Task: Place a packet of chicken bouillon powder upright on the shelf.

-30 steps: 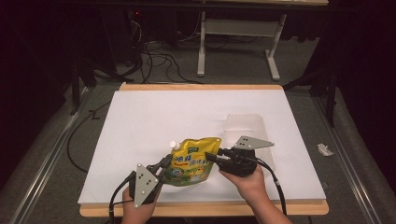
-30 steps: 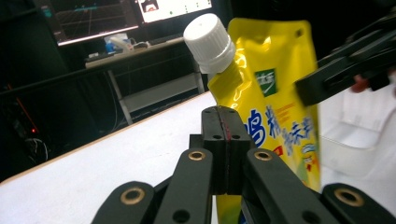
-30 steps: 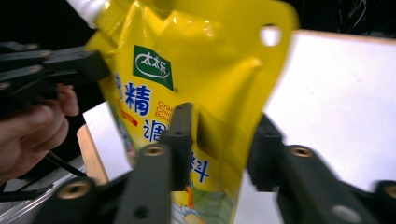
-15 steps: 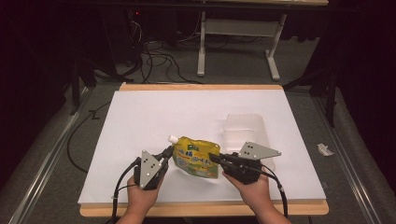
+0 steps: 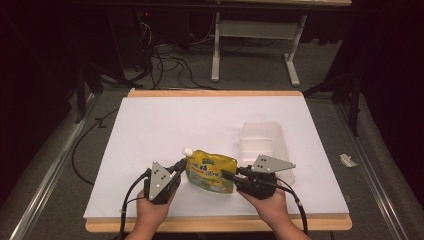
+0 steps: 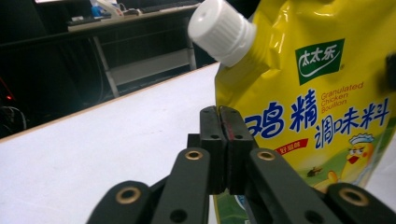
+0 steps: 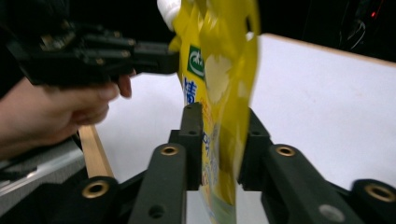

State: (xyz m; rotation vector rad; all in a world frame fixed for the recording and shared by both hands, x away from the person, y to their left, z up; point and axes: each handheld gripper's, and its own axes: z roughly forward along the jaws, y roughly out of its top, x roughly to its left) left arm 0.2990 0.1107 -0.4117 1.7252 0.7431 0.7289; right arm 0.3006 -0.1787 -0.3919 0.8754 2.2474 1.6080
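Yellow bouillon pouch sits in the lower centre of the high view, held up off the white table between the two tools. On its lower left, the left gripper has its jaws pressed together on the pouch's edge; in the left gripper view the pads meet flat at the yellow border, below the white screw cap in the upper middle of that frame. On the pouch's lower right, the right gripper has just been opening a little, yet in the right gripper view its jaws seem to pinch the pouch's thin side, though blur makes contact hard to judge. Farther back, right of centre, lies a clear plastic tray.
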